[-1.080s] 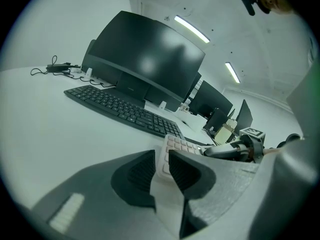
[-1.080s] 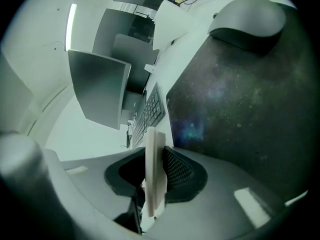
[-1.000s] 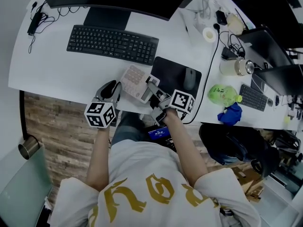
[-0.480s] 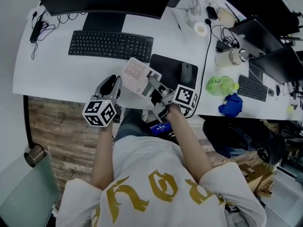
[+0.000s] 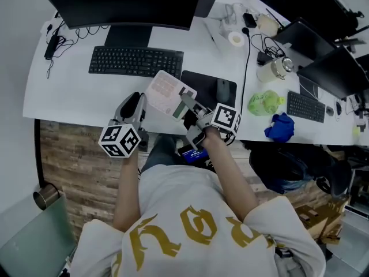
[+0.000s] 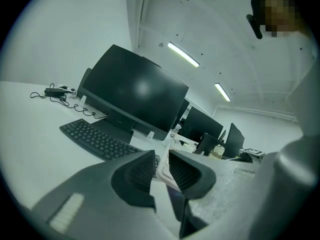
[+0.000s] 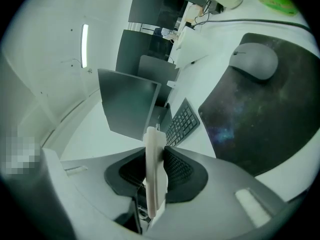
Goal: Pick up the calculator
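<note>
The calculator (image 5: 166, 90), pale with a pinkish key face, hangs tilted above the front edge of the white desk (image 5: 69, 91). My right gripper (image 5: 185, 104) is shut on its right edge. In the right gripper view the calculator (image 7: 151, 144) shows edge-on, clamped between the two pads of the right gripper (image 7: 155, 173). My left gripper (image 5: 133, 101) hovers just left of the calculator, apart from it, jaws together with nothing in them. In the left gripper view the left gripper (image 6: 161, 166) leaves only a thin slit, and the calculator (image 6: 164, 169) shows beyond it.
A black keyboard (image 5: 135, 61) lies in front of a dark monitor (image 5: 127, 2). A dark mouse pad (image 5: 207, 91) with a grey mouse (image 5: 223, 88) is right of the calculator. Farther right are a green bag (image 5: 265, 104), a blue cloth (image 5: 279, 127), a small keyboard (image 5: 302, 107) and cables.
The calculator has come up off the desk in the right gripper and now sits tilted higher. The left gripper stayed close by on the left.
</note>
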`<state>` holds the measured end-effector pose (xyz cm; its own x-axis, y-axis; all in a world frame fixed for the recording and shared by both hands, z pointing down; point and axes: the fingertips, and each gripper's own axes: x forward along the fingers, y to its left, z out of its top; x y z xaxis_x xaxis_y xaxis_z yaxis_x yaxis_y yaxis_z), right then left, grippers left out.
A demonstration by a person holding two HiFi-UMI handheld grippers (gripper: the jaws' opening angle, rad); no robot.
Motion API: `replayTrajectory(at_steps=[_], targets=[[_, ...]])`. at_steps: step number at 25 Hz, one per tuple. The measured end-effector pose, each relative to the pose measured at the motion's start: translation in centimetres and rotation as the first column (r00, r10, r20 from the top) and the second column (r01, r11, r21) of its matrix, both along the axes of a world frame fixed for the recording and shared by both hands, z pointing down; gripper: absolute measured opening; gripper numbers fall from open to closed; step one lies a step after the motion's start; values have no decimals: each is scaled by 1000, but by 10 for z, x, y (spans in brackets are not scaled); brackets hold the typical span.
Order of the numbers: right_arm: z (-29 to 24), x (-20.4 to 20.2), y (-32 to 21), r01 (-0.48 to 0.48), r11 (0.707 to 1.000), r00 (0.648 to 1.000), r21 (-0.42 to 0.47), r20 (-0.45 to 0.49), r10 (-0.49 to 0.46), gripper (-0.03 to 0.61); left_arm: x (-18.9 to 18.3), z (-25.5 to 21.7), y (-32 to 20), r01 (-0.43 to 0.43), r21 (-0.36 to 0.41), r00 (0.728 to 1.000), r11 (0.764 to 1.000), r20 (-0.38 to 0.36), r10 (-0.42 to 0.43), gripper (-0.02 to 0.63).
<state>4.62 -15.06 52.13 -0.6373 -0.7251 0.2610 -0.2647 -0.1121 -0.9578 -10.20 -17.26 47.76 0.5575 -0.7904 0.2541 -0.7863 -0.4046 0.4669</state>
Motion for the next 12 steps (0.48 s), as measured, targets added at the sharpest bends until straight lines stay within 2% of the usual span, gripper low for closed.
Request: replayTrajectory(at_steps=[4,12], targets=[[-15,3,-1,-14,999,1000,36,23,13,103,-2,-23,1,21,30,998,999,-61,-19,84],[-39,5,-4,-37,996,998,76,47,33,103,0,-53,0,13,95,999,995,-47,-9,84]])
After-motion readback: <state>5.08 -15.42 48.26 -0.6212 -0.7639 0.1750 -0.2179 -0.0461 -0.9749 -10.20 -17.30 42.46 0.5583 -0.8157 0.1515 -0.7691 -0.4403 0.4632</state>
